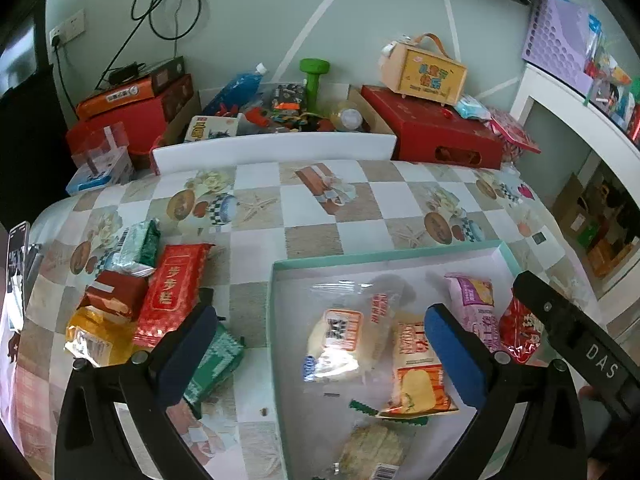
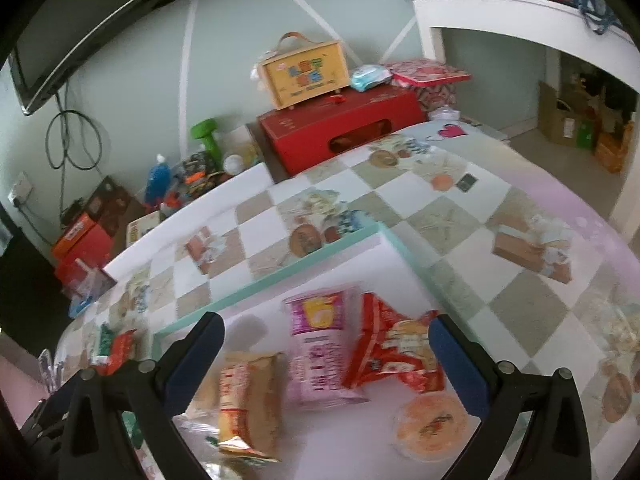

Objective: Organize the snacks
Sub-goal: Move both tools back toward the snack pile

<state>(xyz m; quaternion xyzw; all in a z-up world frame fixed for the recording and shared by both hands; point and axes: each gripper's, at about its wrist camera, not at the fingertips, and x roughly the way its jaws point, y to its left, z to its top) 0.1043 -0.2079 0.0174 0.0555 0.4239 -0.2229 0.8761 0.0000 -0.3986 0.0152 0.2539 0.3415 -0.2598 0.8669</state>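
The left gripper (image 1: pixel 320 354) is hanging wide open, holding nothing, with the teal box (image 1: pixel 384 255) of snacks between its jaws. More packets (image 1: pixel 168 300) are waiting outside its left jaw. The right gripper (image 2: pixel 326 364) is gaping empty above the pink packet (image 2: pixel 320 352).

You are in a home. A checked tablecloth (image 1: pixel 320 200) covers the table. Gift boxes (image 1: pixel 436 136), a dumbbell (image 1: pixel 314 80) and a wall-mounted television (image 2: pixel 80 28) crowd its far edge.
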